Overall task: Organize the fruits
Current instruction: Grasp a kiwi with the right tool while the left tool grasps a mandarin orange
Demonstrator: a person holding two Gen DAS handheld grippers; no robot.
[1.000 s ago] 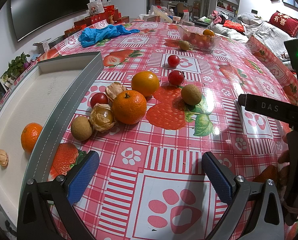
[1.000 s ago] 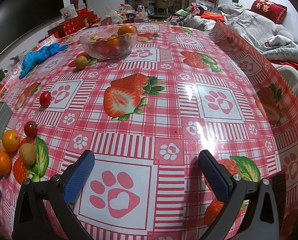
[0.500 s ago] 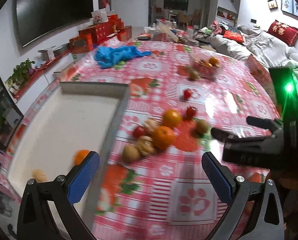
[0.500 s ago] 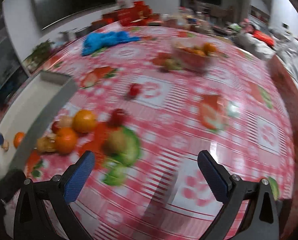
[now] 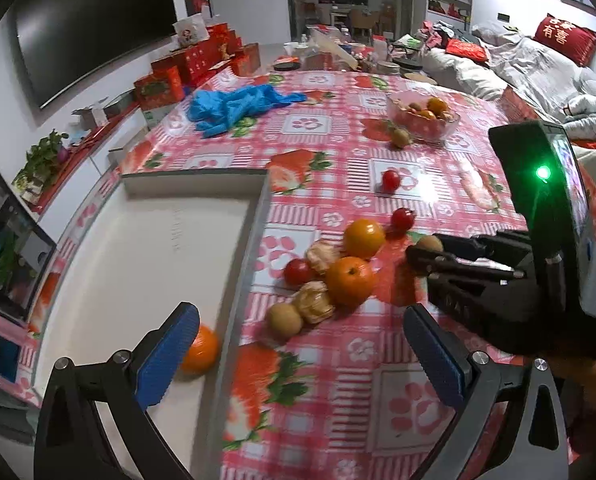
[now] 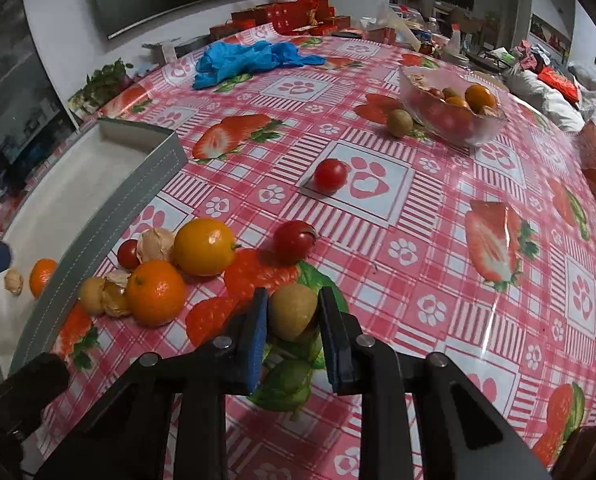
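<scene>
My right gripper (image 6: 292,320) is shut on a brown kiwi (image 6: 292,311) that rests on the tablecloth; it shows in the left wrist view (image 5: 422,258) too. Left of it lie two oranges (image 6: 156,298), a small tomato (image 6: 129,254), husked physalis (image 6: 154,243) and another kiwi (image 6: 91,295). Two tomatoes (image 6: 294,240) lie beyond. A grey tray (image 5: 234,280) on the left holds an orange (image 5: 200,348) and a physalis (image 6: 13,281). My left gripper (image 5: 298,356) is open and empty, raised over the tray's edge.
A glass bowl (image 6: 450,120) of mixed fruit stands at the back right with a kiwi (image 6: 399,122) beside it. Blue gloves (image 6: 246,60) lie at the back. Red boxes (image 5: 194,64) line the far left edge. The table edge curves down on the right.
My right gripper swung left across the table and closed on the kiwi. My left gripper pulled back and up, away from the fruit pile.
</scene>
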